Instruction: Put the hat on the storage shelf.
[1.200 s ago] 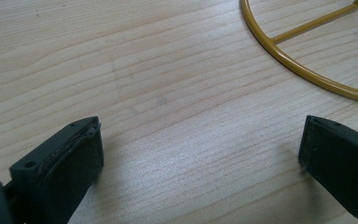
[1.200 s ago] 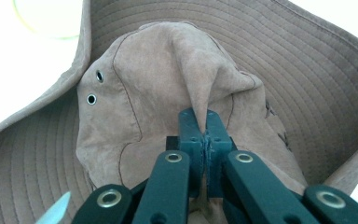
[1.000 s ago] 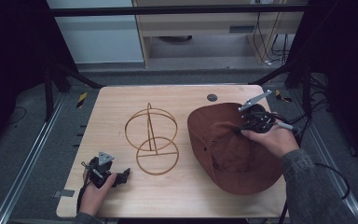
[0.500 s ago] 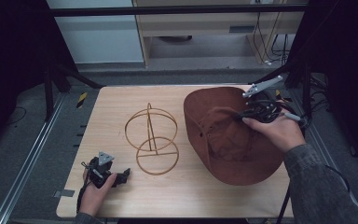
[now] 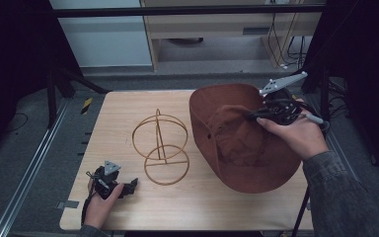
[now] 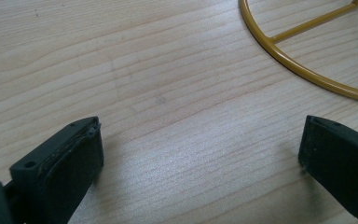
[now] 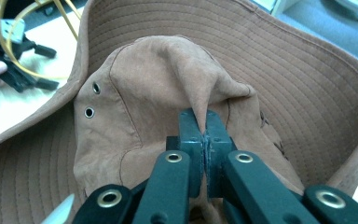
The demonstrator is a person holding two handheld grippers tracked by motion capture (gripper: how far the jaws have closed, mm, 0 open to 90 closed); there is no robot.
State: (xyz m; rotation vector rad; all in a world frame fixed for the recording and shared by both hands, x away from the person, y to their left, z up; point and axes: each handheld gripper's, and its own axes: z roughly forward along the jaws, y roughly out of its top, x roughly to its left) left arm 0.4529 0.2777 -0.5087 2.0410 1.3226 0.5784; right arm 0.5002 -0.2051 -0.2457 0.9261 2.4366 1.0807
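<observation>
Two grippers seen. Left gripper (image 5: 128, 186) rested on surface (image 5: 128, 118), jaws spread wide, nothing between them; yellow wire stand (image 5: 161, 146) placed just beyond its right jaw. Right gripper (image 7: 204, 122) jaws pressed together on pinched fold of brown hat (image 5: 237, 143) crown; hat tilted, brim edge lowered toward surface.

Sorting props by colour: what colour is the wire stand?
Yellow-gold; the wire stand shows best in the high view.
</observation>
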